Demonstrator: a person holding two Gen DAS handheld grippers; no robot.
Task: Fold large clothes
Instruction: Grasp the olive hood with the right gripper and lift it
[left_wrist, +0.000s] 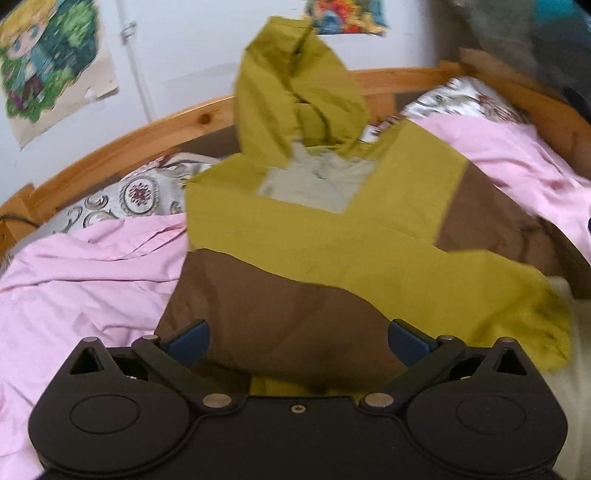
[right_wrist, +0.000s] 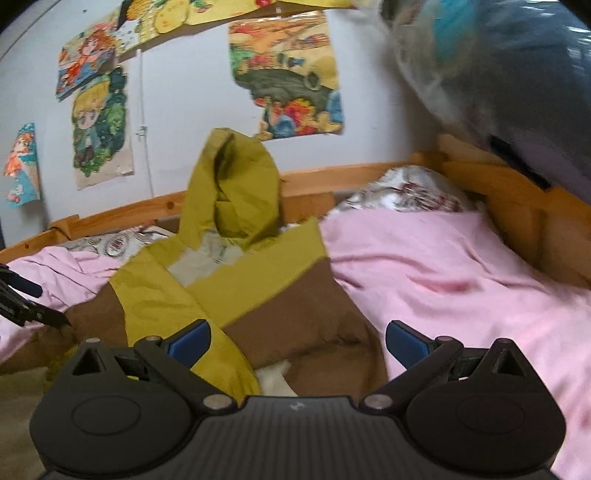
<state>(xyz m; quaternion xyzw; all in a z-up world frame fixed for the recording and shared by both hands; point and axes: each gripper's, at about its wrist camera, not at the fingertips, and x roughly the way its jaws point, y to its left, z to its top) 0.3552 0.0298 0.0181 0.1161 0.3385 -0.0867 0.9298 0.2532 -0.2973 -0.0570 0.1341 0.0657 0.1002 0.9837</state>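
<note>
Black left gripper (left_wrist: 297, 338) and right gripper (right_wrist: 297, 338), blue-tipped jaws, silver pivots.

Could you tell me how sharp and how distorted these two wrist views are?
Left wrist view: motion-smeared, the olive-and-brown hooded jacket soft, the wooden bed frame bowed by fisheye. Right wrist view: slightly crisper, the colourful cartoon posters readable, upper-right corner smeared.

A pale wall (right_wrist: 192, 122) hung with cartoon posters (right_wrist: 286, 79) rises behind a pine bed frame (right_wrist: 354, 177), whose pink sheet (right_wrist: 443, 266) and patterned pillows (right_wrist: 406, 192) lie in soft daylight.
</note>
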